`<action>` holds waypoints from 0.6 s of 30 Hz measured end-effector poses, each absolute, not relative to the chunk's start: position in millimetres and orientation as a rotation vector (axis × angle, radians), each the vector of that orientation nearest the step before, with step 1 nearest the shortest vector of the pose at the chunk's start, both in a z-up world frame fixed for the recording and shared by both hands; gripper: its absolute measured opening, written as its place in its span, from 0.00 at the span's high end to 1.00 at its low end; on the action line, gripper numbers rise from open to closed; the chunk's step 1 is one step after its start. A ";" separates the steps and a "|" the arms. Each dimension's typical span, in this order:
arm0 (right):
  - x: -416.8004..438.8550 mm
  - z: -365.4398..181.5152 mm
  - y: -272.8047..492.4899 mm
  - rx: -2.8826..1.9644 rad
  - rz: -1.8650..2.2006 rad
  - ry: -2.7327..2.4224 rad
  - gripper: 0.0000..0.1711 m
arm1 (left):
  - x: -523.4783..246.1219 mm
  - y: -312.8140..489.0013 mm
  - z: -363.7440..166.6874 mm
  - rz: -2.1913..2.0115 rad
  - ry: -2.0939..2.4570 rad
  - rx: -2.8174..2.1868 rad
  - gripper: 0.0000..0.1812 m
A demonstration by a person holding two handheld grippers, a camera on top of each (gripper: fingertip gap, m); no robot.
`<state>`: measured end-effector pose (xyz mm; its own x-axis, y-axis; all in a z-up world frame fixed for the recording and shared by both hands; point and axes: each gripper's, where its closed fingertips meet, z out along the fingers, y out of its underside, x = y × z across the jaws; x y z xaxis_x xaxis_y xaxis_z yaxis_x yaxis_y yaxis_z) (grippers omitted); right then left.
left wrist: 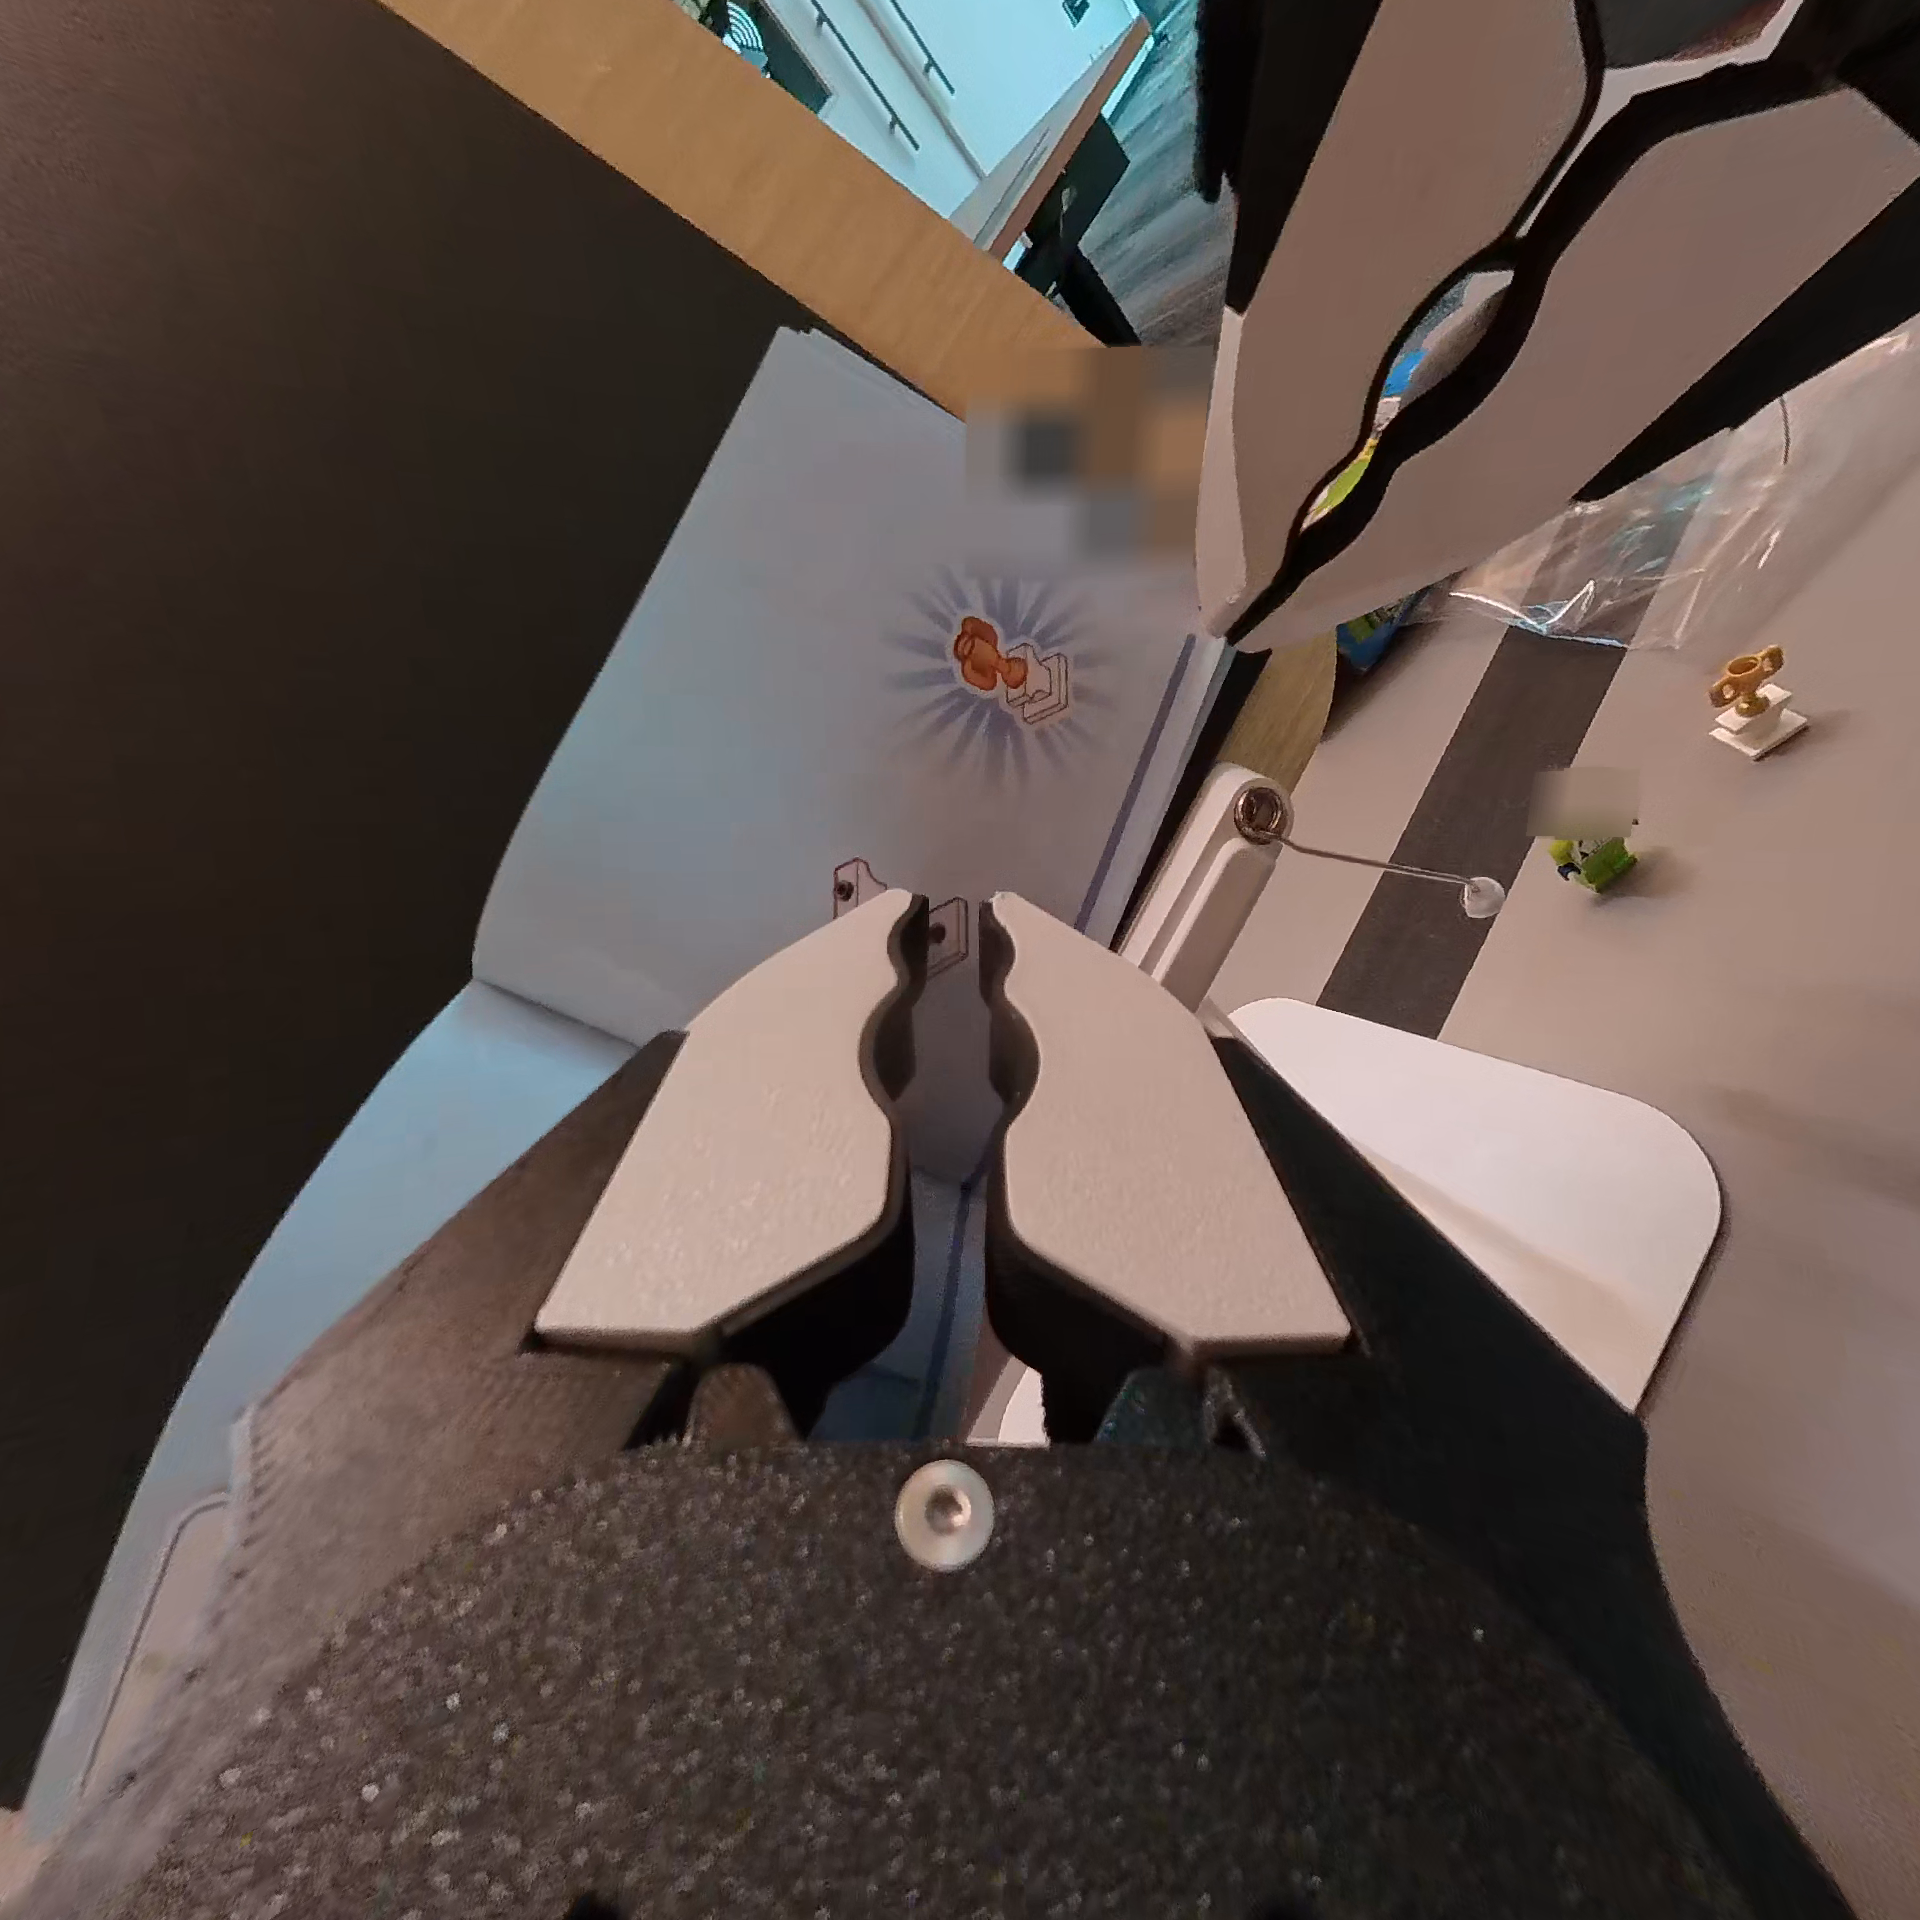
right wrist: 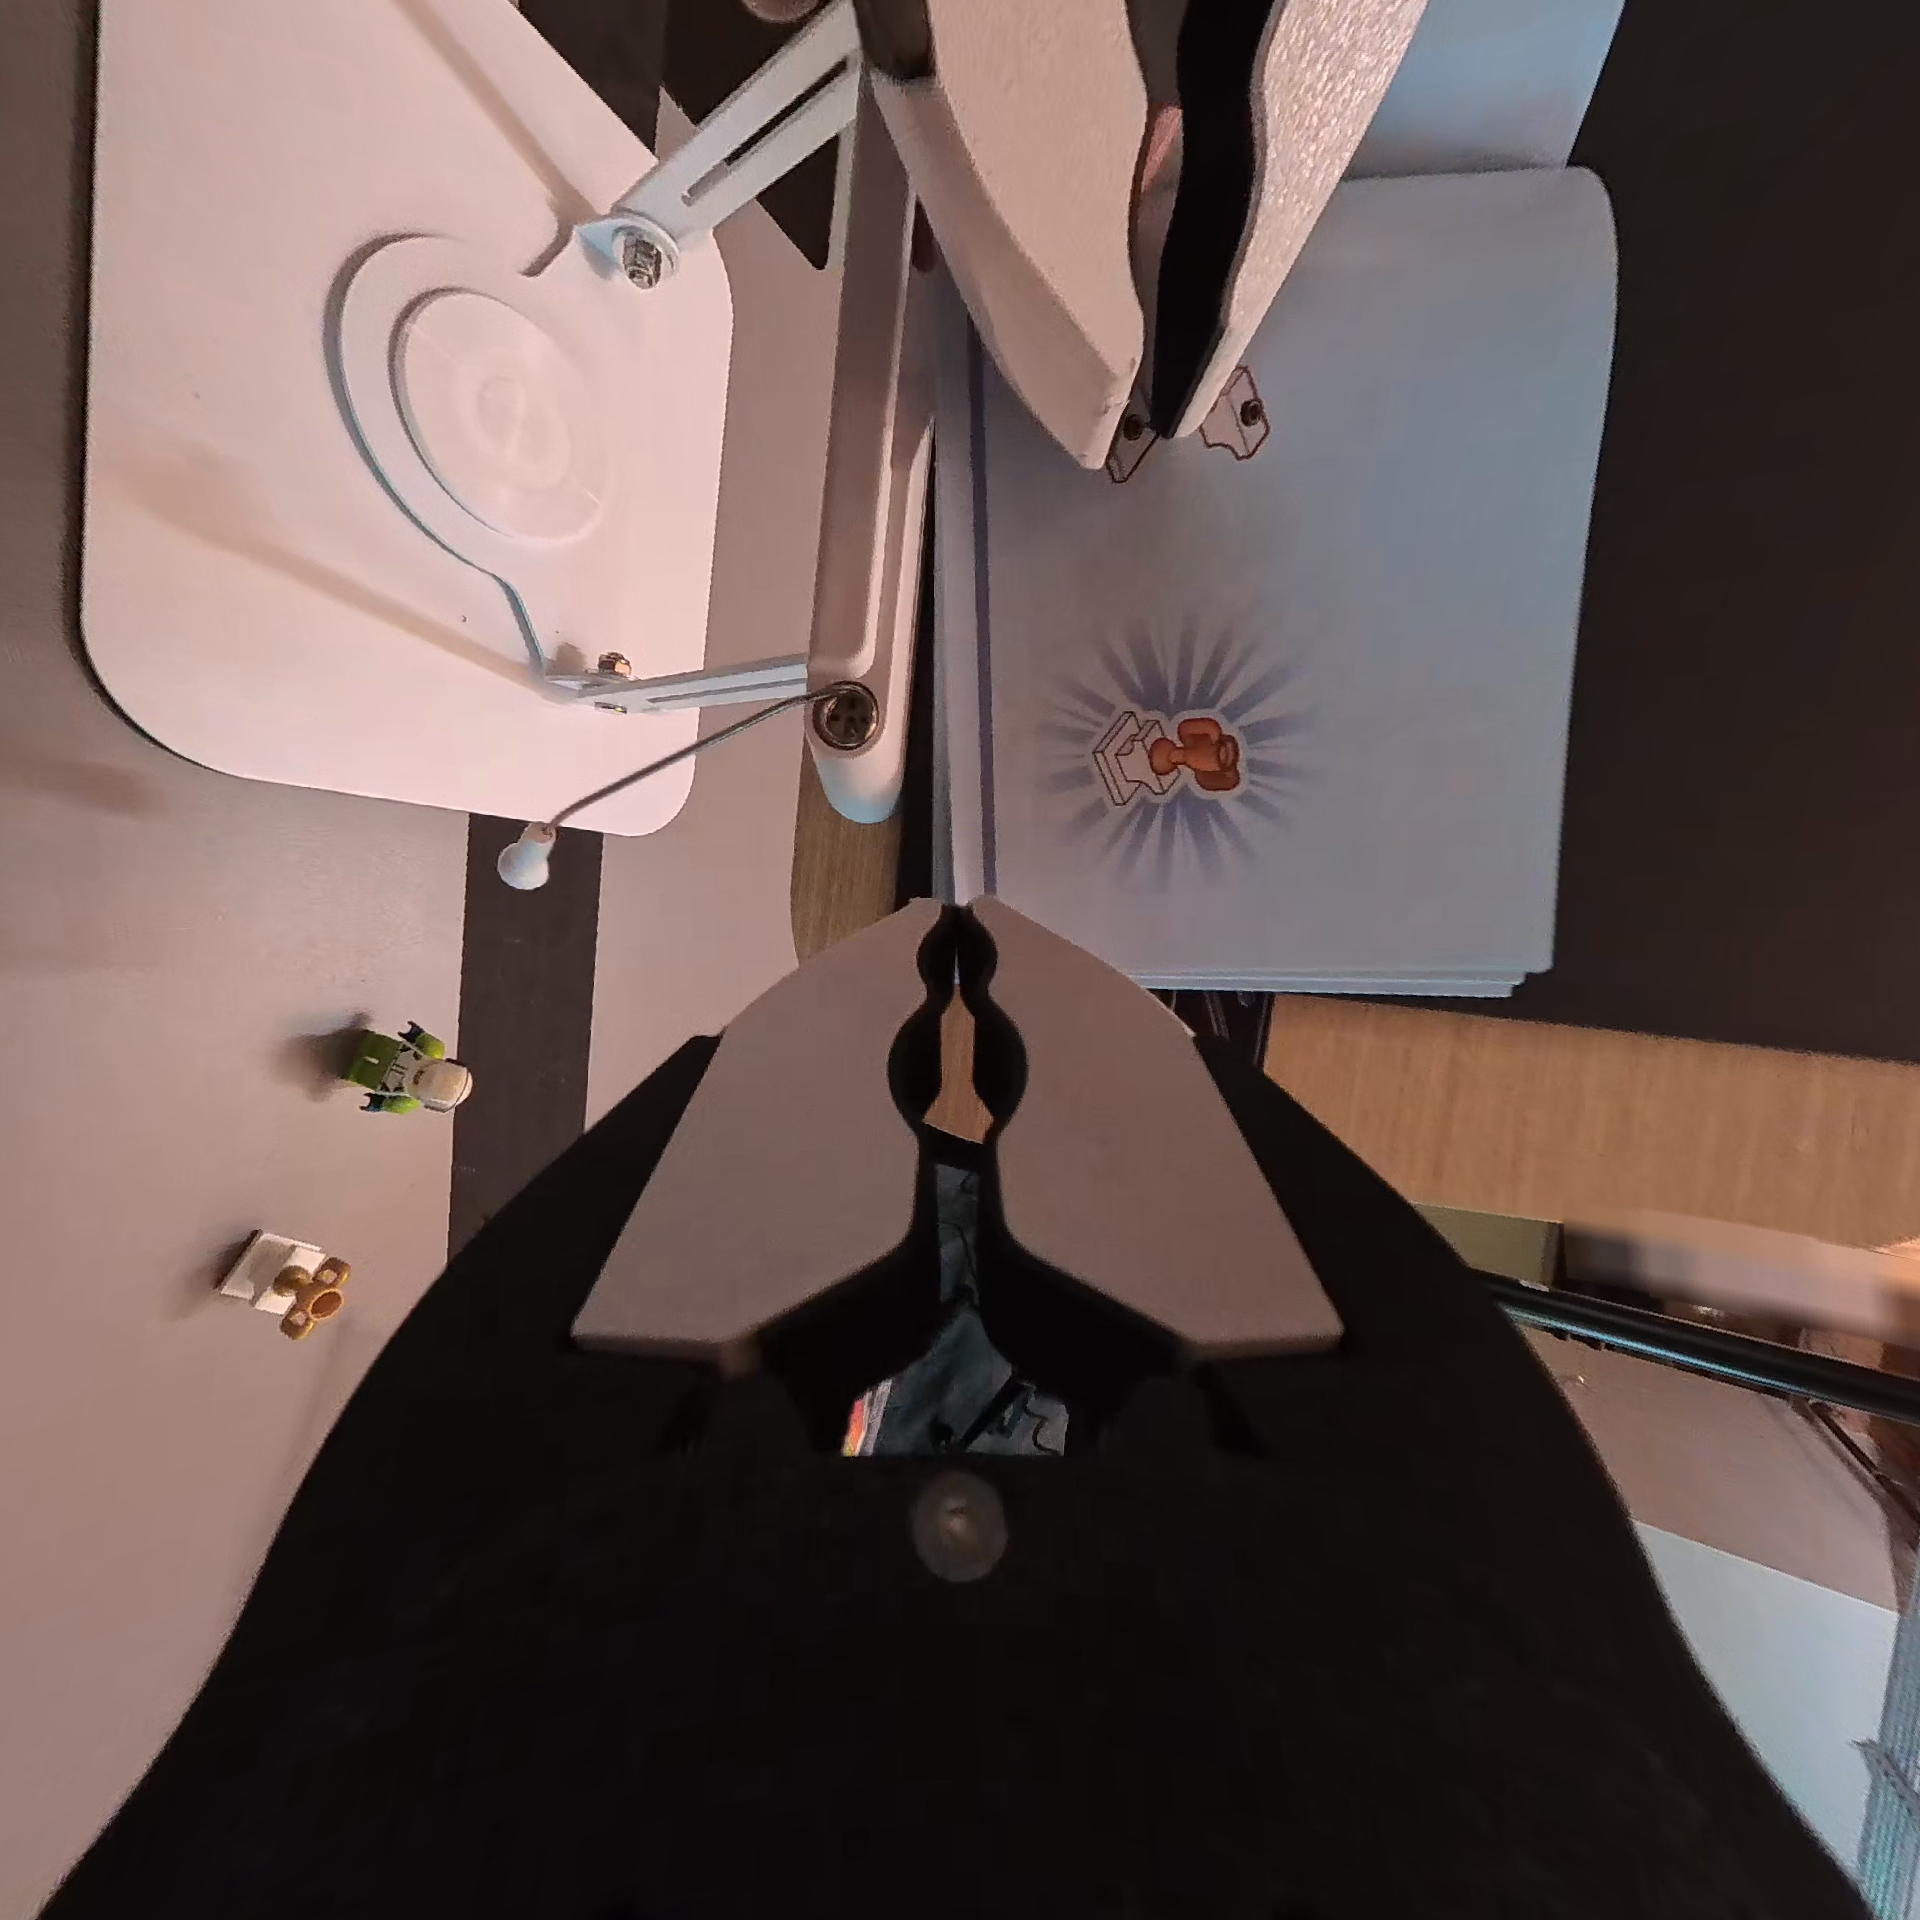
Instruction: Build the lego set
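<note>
An open instruction booklet (left wrist: 810, 582) (right wrist: 1403, 623) lies on a dark panel, its page showing a drawing of a trophy. My left gripper (left wrist: 954, 912) hovers low over that page with its jaws a narrow gap apart and nothing between them; it also shows at the top of the right wrist view (right wrist: 1169, 416). My right gripper (right wrist: 956, 912) is shut and empty at the booklet's near edge, and it shows at the upper right of the left wrist view (left wrist: 1242, 623). A gold trophy on a white base (left wrist: 1756, 701) (right wrist: 291, 1283) and a green and white minifigure (left wrist: 1595, 862) (right wrist: 410, 1070) stand on the grey mat.
A white book stand (right wrist: 312, 520) (left wrist: 1507, 1164) with a thin wire page clip (right wrist: 644, 774) (left wrist: 1382, 862) sits beside the booklet. A dark stripe (right wrist: 525, 1039) crosses the mat. A clear plastic bag (left wrist: 1714, 520) lies beyond the trophy. A wooden table edge (left wrist: 831, 208) runs behind. Some 8 cm of space lies between my two pairs of fingers.
</note>
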<state>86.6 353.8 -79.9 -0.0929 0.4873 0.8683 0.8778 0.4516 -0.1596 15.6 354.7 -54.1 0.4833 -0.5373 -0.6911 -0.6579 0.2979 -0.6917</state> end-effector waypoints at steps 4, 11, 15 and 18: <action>86.0 -81.5 350.8 -1.206 -0.483 -1.742 1.00 | 13.2 350.5 -52.3 0.104 1.151 -1.349 0.95; 80.9 -74.5 340.4 -1.359 -0.279 -1.691 1.00 | 19.7 330.1 -57.9 0.072 1.183 -1.335 0.94; 81.6 -66.8 339.0 -1.400 -0.242 -1.680 1.00 | 24.8 327.3 -61.8 0.072 1.198 -1.348 0.93; 77.9 -62.3 333.6 -1.423 -0.166 -1.652 1.00 | 27.5 326.4 -60.5 0.045 1.186 -1.356 0.93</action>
